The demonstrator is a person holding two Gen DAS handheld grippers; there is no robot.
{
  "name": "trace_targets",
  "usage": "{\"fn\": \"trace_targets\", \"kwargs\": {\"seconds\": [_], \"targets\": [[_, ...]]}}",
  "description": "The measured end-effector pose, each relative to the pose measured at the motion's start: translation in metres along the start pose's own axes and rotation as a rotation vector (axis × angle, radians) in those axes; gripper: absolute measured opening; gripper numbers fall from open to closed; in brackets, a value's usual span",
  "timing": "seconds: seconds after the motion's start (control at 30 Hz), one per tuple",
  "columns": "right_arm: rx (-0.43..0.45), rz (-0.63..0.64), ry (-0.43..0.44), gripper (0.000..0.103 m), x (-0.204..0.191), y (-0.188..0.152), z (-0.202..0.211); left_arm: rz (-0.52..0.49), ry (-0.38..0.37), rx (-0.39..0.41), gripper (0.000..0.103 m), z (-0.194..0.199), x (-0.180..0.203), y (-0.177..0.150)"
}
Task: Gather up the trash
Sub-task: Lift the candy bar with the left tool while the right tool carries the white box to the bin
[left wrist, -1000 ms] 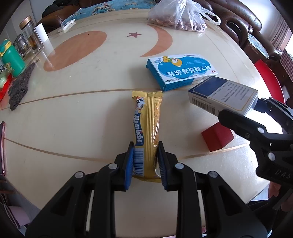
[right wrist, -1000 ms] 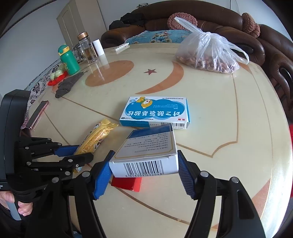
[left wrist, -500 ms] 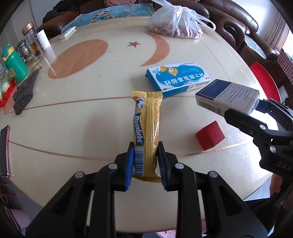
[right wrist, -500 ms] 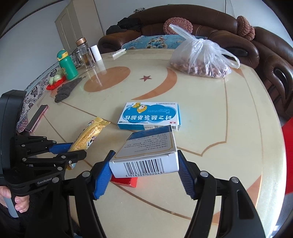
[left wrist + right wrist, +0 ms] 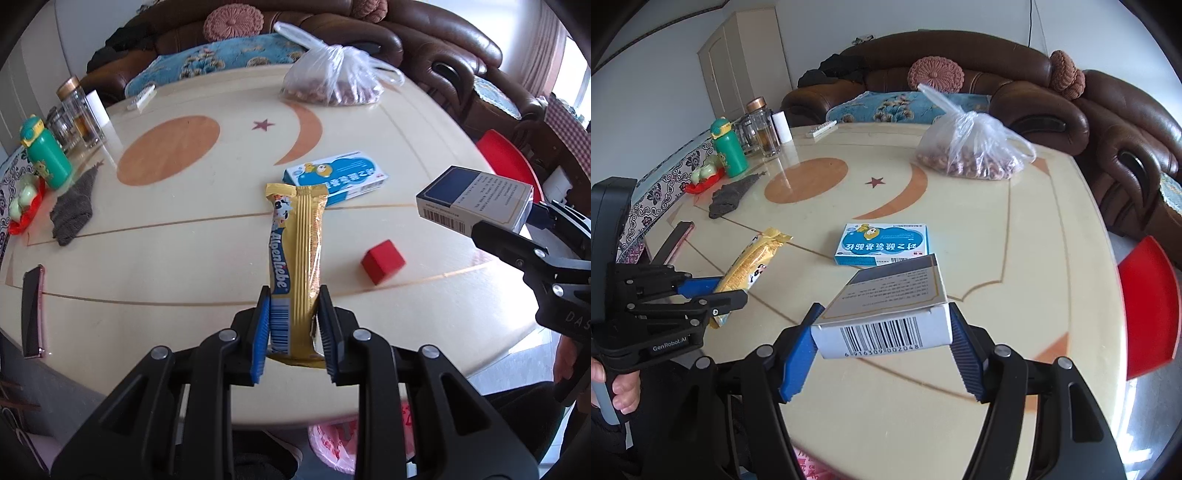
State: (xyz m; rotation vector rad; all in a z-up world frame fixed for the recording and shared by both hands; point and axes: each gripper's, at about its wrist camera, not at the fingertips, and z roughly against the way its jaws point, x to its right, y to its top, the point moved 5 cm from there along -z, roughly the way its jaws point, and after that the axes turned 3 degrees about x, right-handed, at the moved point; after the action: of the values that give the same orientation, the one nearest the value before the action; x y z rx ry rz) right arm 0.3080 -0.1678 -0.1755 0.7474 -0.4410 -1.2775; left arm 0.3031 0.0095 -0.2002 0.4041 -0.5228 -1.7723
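My left gripper (image 5: 293, 332) is shut on the near end of a long gold candy wrapper (image 5: 297, 251), held off the table; the same wrapper (image 5: 751, 267) shows in the right wrist view. My right gripper (image 5: 882, 343) is shut on a white and dark blue carton (image 5: 890, 306) with a barcode facing me, also lifted; that carton (image 5: 476, 201) appears at the right of the left wrist view. A light blue medicine box (image 5: 336, 177) and a small red block (image 5: 382, 260) lie on the cream table (image 5: 184, 251). A pink bag (image 5: 332, 443) shows below the table's near edge.
A clear plastic bag of nuts (image 5: 971, 147) sits at the far side. A green bottle (image 5: 727, 147), glass jars (image 5: 762, 127), a grey cloth (image 5: 729, 195) and a phone (image 5: 31, 310) line the left. A brown sofa (image 5: 997, 74) and a red stool (image 5: 1148, 306) stand around the table.
Both grippers have risen and drawn back from the table with the wrapper and the carton still held. The red block, half hidden under the carton before, now shows fully.
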Motion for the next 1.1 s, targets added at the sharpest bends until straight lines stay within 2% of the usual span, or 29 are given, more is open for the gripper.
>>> {"fn": "trace_targets", "kwargs": {"seconds": [0.27, 0.57, 0.87, 1.1], "targets": [[0.040, 0.026, -0.027, 0.064, -0.021, -0.013, 0.055, -0.053, -0.008, 0.054, 0.025, 0.048, 0.013, -0.013], [0.033, 0.052, -0.041, 0.064, -0.045, -0.043, 0.096, -0.096, -0.026, 0.062, 0.025, 0.080, 0.026, -0.040], [0.019, 0.047, -0.038, 0.064, -0.063, -0.078, 0.130, -0.156, -0.052, 0.068, 0.025, 0.103, 0.045, -0.066], [-0.005, 0.036, -0.039, 0.064, -0.069, -0.102, 0.142, -0.197, -0.101, 0.039, 0.025, 0.102, 0.061, -0.092]]}}
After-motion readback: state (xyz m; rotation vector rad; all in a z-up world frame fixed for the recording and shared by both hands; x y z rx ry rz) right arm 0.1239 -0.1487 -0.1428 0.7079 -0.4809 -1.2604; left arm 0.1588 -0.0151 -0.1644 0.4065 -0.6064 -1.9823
